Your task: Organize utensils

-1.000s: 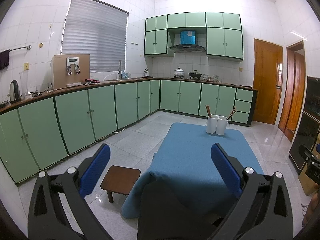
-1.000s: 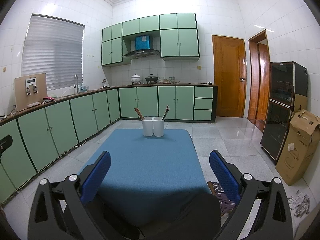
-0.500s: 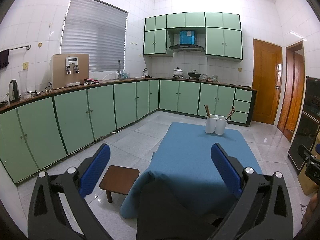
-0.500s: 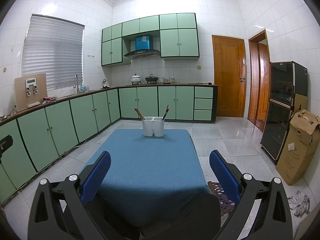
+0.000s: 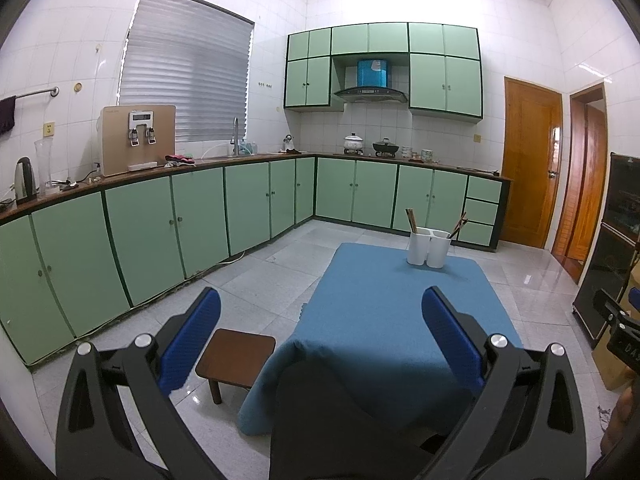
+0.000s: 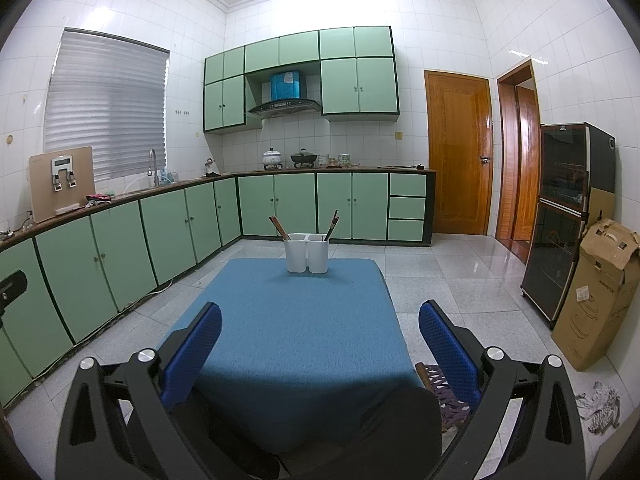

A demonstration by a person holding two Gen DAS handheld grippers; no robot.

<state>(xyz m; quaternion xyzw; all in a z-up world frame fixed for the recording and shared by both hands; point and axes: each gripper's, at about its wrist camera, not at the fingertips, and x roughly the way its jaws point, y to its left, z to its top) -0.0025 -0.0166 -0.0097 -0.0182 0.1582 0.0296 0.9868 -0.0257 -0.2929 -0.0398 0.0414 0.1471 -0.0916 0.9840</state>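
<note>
Left wrist view: left gripper (image 5: pixel 321 312) held with its fingers (image 5: pixel 195 335) spread wide and nothing between them, above the near edge of the tabletop (image 5: pixel 384 320).
Right wrist view: right gripper (image 6: pixel 320 330) likewise with fingers (image 6: pixel 447 348) wide apart and empty, over the near end of the same tabletop (image 6: pixel 296 320).
Utensil holder: white, two rounded cups joined side by side (image 5: pixel 428 248) (image 6: pixel 306 253), upright at the far end of the tabletop, well apart from both grippers; centred ahead between the right fingers, ahead and toward the right finger in the left view.
Utensils: brown sticks leaning out of each cup, left ones (image 6: pixel 279 228) tilted left, right ones (image 6: pixel 332 225) tilted right; they look like chopsticks, though too small to be sure.
Tabletop cover: blue cloth with a fine woven texture, draped over the edges.
Fingers: blue dimpled pads on black plastic arms with silver bolts.
Stool: small, dark wood, square top (image 5: pixel 236 358), on the grey tiled floor left of the tabletop.
Cardboard box: at far right (image 6: pixel 596 296), printed with a line drawing and lettering too blurred to read.
Writing: "DA" partly readable on the black device (image 5: pixel 624 336) at the right edge of the left view.
</note>
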